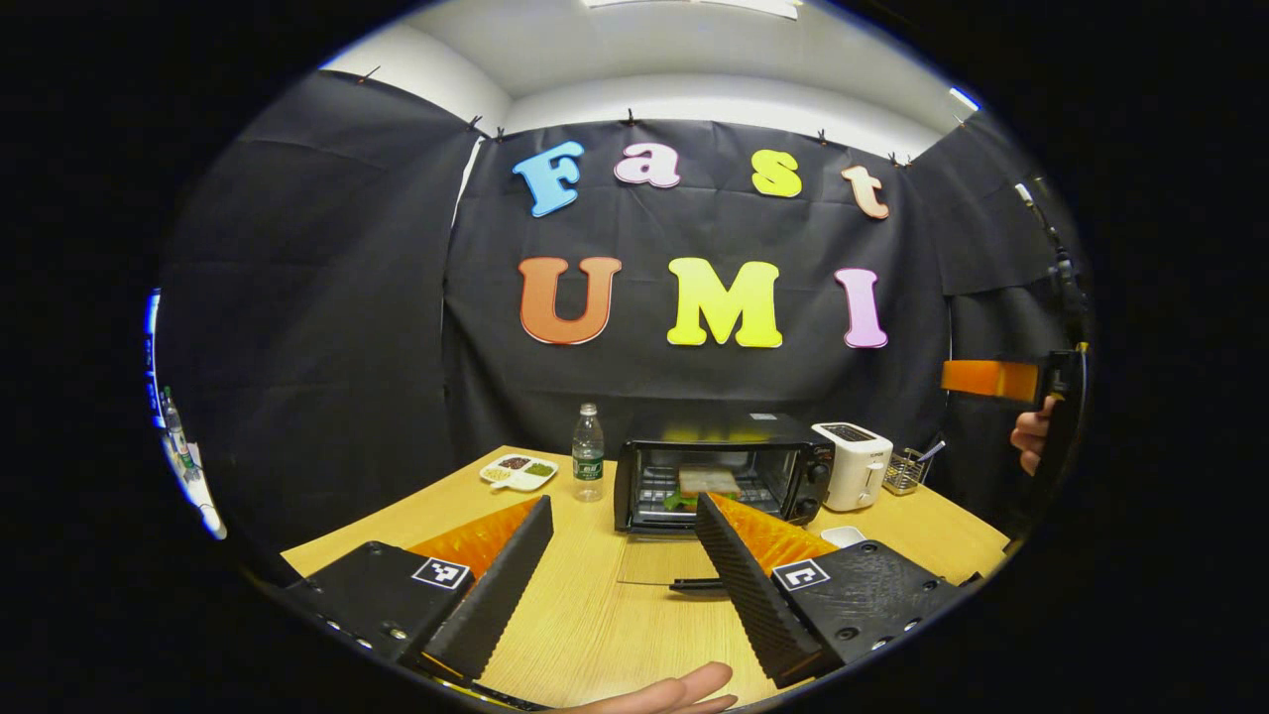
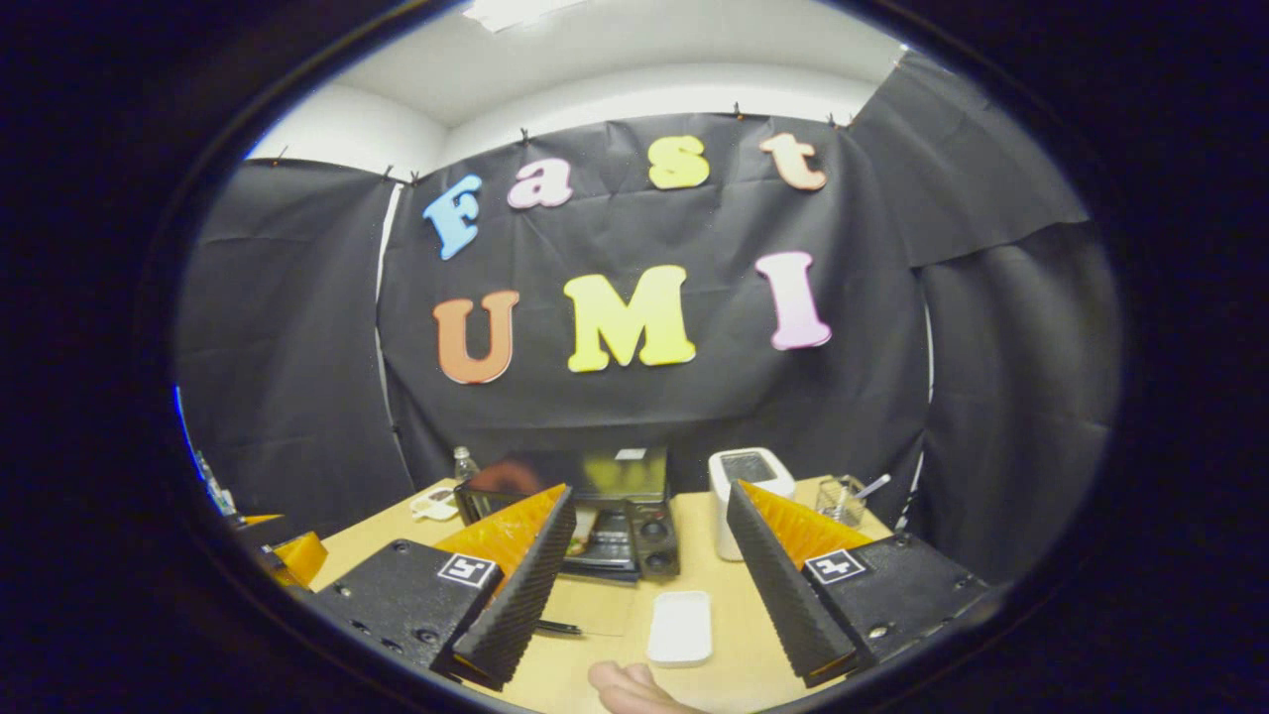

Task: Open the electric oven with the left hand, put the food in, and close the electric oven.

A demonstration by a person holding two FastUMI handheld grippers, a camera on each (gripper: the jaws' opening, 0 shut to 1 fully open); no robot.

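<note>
Both tongs are released, holding nothing: the left tongs [image 1: 620,555] hover over bare surface [image 1: 595,635] facing the electric oven [image 1: 722,472], the right tongs [image 2: 644,555] above a small white tray [image 2: 680,627]. The oven door [image 1: 659,573] lies flat, open, and the food [image 1: 708,484] rests on the rack inside. A toaster [image 1: 853,463] stands just beside the oven, a water bottle [image 1: 588,453] near its other side.

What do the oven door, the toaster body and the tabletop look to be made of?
Oven door: clear glass, since the table grain shows through it. Toaster: smooth white casing, probably plastic. Table: pale wood or wood-look laminate, striped with fine grain.
</note>
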